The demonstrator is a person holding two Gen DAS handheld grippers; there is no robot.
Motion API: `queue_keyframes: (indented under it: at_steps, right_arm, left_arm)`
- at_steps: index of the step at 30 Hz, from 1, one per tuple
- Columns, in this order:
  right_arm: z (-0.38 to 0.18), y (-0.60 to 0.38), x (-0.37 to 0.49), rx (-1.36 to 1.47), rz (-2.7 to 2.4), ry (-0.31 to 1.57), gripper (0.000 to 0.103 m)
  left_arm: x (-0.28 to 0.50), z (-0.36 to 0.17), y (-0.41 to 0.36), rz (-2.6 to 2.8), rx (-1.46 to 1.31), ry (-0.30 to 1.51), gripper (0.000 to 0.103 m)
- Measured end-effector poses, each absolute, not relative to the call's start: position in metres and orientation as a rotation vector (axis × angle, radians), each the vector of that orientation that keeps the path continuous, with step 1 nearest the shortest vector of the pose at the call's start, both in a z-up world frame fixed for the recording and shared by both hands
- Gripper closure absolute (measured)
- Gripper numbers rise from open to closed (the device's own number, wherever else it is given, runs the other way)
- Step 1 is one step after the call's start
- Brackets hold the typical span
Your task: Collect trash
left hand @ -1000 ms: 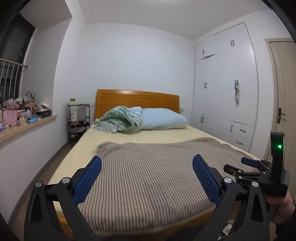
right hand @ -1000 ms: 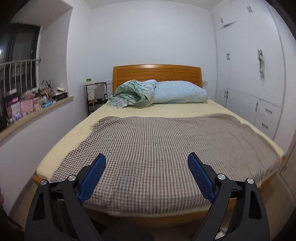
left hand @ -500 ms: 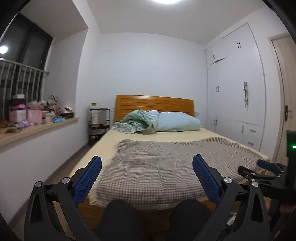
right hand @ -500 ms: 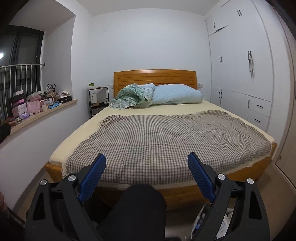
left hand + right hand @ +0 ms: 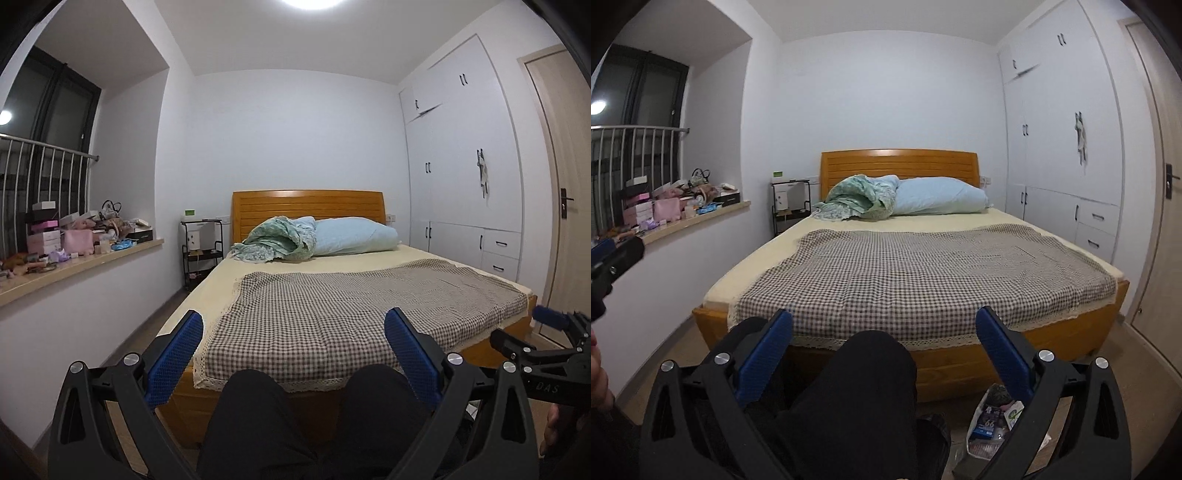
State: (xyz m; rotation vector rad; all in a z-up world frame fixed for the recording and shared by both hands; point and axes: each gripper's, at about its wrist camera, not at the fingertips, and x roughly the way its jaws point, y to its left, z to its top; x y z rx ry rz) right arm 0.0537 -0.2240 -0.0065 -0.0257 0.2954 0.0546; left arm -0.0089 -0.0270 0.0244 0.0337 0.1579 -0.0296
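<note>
Left wrist view: the left gripper [image 5: 293,345] hangs with jaws wide and empty over dark-trousered knees [image 5: 258,406], facing the wooden bed with its checked brown blanket [image 5: 362,306].

Right wrist view: the right gripper [image 5: 884,343] has just been opening its jaws, nothing between them; the crumpled plastic wrappers [image 5: 991,421] lie on the floor by the bed's foot edge. The thin packaging could slip from the pads.

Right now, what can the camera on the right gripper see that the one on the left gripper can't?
Only the right wrist view shows the trash: packets and wrappers on the floor at the foot of the bed, beside the right gripper, whose jaws stand open on nothing. Only the left wrist view shows the ceiling light and the tan door face-on. Both show the bed with its checked blanket, the pillow, the cluttered window sill, the white wardrobe and the person's dark-trousered knees.
</note>
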Motion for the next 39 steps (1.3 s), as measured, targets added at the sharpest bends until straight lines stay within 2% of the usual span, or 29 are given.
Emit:
queue_keyframes:
  at_steps: [7, 39]
  right_arm:
    - [-0.002, -0.214, 0.041, -0.089, 0.035, 0.205, 0.008]
    - [-0.002, -0.233, 0.033, -0.055, 0.009, 0.237, 0.008]
  left_arm:
    - [-0.020, 0.037, -0.023, -0.018, 0.032, 0.092, 0.008]
    - [-0.020, 0.040, -0.019, -0.015, 0.026, 0.094, 0.008]
